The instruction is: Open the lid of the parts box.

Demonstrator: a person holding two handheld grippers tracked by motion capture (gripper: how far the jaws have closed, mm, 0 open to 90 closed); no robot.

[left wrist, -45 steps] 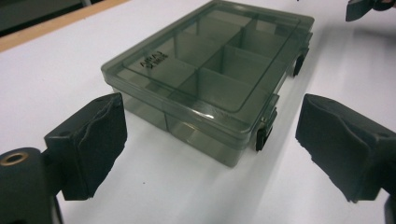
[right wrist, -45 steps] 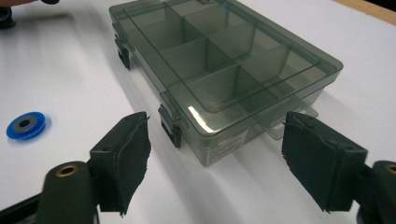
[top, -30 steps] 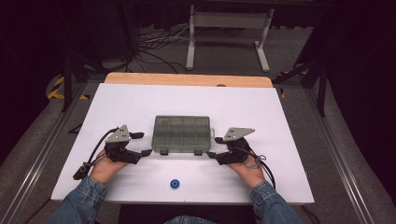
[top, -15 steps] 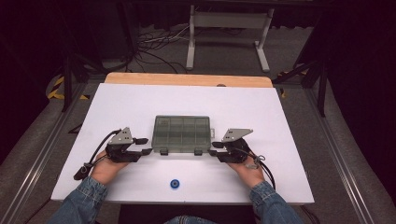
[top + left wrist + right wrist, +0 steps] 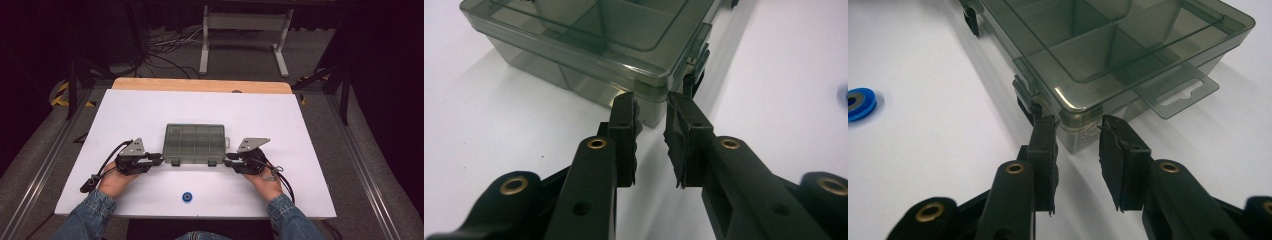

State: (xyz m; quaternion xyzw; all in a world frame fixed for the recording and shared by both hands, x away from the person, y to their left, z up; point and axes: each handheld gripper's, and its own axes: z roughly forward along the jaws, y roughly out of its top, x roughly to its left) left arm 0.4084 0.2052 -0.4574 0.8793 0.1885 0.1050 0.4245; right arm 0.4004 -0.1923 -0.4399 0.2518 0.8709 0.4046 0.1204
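A smoky clear compartment box (image 5: 195, 144) lies with its lid down in the middle of the white table (image 5: 300, 130). My left gripper (image 5: 159, 159) points right at the box's near left corner. In the left gripper view its jaws (image 5: 651, 110) stand a little apart, tips just short of the box corner (image 5: 644, 95), with nothing between them. My right gripper (image 5: 227, 162) points left at the near right corner. In the right gripper view its jaws (image 5: 1078, 130) are apart on either side of that box corner (image 5: 1078, 112), barely touching if at all.
A small blue disc (image 5: 187, 197) lies near the table's front edge, also seen as the blue disc (image 5: 858, 102) left of the right jaws. Two black latches (image 5: 175, 162) sit on the box's near side. A clear hang tab (image 5: 1180, 92) juts from its right end.
Both grippers have slid a little inward, and their tips now sit at the box's two near corners. The box has not moved.
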